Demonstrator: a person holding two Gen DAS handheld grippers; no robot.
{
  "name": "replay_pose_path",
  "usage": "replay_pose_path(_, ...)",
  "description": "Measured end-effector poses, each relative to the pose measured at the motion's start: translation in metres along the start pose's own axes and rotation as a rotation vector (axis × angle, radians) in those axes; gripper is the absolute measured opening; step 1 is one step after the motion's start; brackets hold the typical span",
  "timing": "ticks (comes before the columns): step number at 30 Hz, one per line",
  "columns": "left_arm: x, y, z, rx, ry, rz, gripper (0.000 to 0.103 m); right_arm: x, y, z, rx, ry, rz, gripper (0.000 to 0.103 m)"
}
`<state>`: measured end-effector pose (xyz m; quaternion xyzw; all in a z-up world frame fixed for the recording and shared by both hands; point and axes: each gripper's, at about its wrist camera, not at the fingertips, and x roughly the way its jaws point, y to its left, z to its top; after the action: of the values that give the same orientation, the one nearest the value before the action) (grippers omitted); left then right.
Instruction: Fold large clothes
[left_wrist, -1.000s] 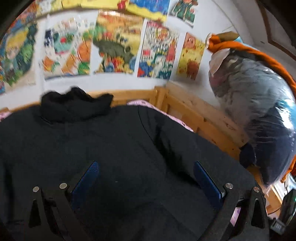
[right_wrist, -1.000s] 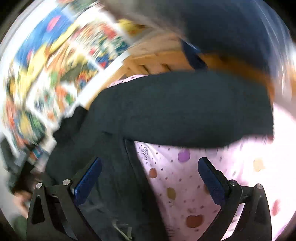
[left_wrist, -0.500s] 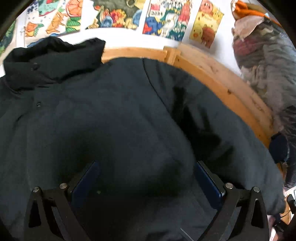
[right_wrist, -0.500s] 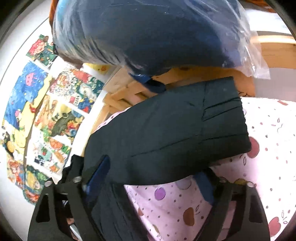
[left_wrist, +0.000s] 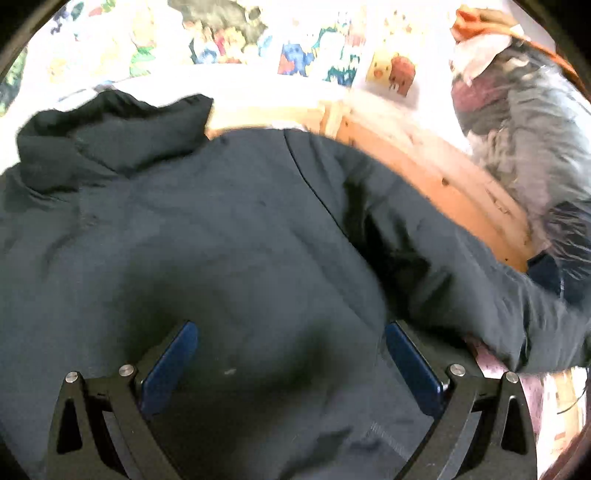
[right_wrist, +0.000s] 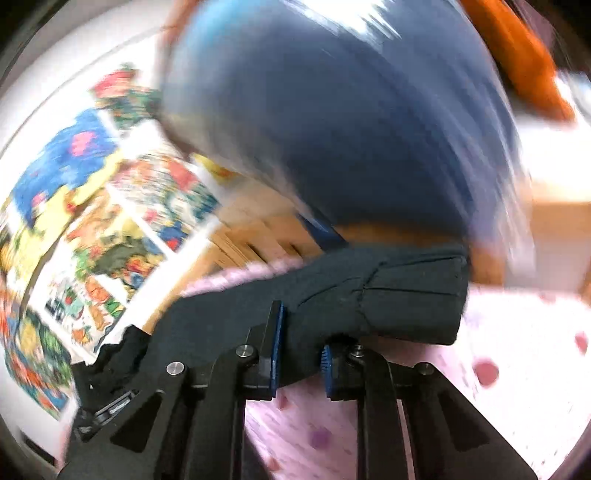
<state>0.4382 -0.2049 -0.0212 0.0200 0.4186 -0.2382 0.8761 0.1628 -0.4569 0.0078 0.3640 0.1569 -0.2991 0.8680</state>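
Dark coat (left_wrist: 229, 236): our right tongs (right_wrist: 301, 354), just closing, pinch its sleeve (right_wrist: 388, 299); left tongs (left_wrist: 291, 365) wide; we lift smoothly inward.

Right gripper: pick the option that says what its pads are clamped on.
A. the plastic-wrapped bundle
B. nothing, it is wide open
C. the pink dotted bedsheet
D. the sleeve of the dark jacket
D. In the right wrist view the right gripper has its blue pads pinched on the dark jacket's sleeve, which sticks out past them above the pink bedsheet; its jaws have just been closing.
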Motion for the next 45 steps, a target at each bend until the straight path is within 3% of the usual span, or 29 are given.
replay_pose_path(3, -0.036, 0.014, -0.013, 0.047, -0.033, 0.068, 0.103, -0.019, 0.052, 0.024, -0.214, -0.189, 0.078, 0.016)
replay_pose_path(5, -0.055, 0.032, -0.019, 0.056, -0.045, 0.094, 0.103, -0.024, 0.088, 0.032, -0.344, -0.271, 0.125, 0.015)
replay_pose_path(7, -0.083, 0.051, -0.028, 0.046, -0.061, 0.108, 0.103, -0.026, 0.12, 0.04, -0.423, -0.289, 0.195, 0.01)
replay_pose_path(11, -0.126, 0.096, -0.04, -0.019, -0.098, 0.126, 0.103, -0.028, 0.179, 0.042, -0.535, -0.25, 0.363, 0.009)
replay_pose_path(14, -0.161, 0.127, -0.05, -0.066, -0.146, 0.155, 0.103, -0.035, 0.222, 0.024, -0.673, -0.199, 0.521, 0.009)
replay_pose_path(17, -0.184, 0.143, -0.058, -0.029, -0.199, 0.252, 0.103, -0.035, 0.258, -0.01, -0.822, -0.091, 0.678, 0.009)
replay_pose_path(20, -0.201, 0.162, -0.07, -0.042, -0.214, 0.265, 0.103, -0.031, 0.275, -0.052, -0.975, 0.052, 0.736, 0.01)
replay_pose_path(21, -0.204, 0.172, -0.073, -0.076, -0.211, 0.24, 0.103, -0.028, 0.279, -0.065, -1.023, 0.122, 0.744, 0.013)
replay_pose_path(22, -0.205, 0.179, -0.077, -0.108, -0.207, 0.21, 0.103, -0.025, 0.28, -0.075, -1.056, 0.176, 0.749, 0.03)
replay_pose_path(23, -0.205, 0.185, -0.08, -0.134, -0.204, 0.179, 0.103, -0.019, 0.28, -0.09, -1.108, 0.28, 0.752, 0.06)
replay_pose_path(24, -0.203, 0.191, -0.081, -0.161, -0.201, 0.138, 0.103, -0.016, 0.278, -0.1, -1.126, 0.34, 0.749, 0.073)
replay_pose_path(25, -0.2, 0.195, -0.083, -0.18, -0.2, 0.106, 0.103, -0.013, 0.274, -0.107, -1.129, 0.392, 0.747, 0.079)
replay_pose_path(27, -0.188, 0.2, -0.084, -0.205, -0.186, 0.042, 0.103, -0.01, 0.261, -0.114, -1.117, 0.513, 0.74, 0.079)
replay_pose_path(29, -0.17, 0.202, -0.081, -0.219, -0.157, -0.011, 0.103, -0.008, 0.248, -0.112, -1.094, 0.572, 0.721, 0.079)
replay_pose_path(32, -0.137, 0.197, -0.068, -0.213, -0.088, -0.065, 0.103, -0.007, 0.221, -0.104, -1.07, 0.591, 0.678, 0.079)
replay_pose_path(37, -0.071, 0.181, -0.034, -0.144, 0.039, -0.015, 0.102, 0.012, 0.183, -0.09, -0.976, 0.584, 0.592, 0.08)
replay_pose_path(42, -0.012, 0.171, -0.008, -0.102, 0.117, -0.031, 0.102, 0.042, 0.157, -0.06, -0.817, 0.584, 0.527, 0.083)
replay_pose_path(43, -0.004, 0.172, -0.008, -0.098, 0.134, -0.033, 0.098, 0.05, 0.152, -0.057, -0.797, 0.581, 0.51, 0.083)
replay_pose_path(44, 0.007, 0.172, -0.007, -0.091, 0.154, -0.044, 0.086, 0.058, 0.147, -0.052, -0.782, 0.576, 0.489, 0.084)
replay_pose_path(45, 0.014, 0.17, -0.007, -0.087, 0.169, -0.053, 0.08, 0.067, 0.142, -0.05, -0.774, 0.572, 0.466, 0.084)
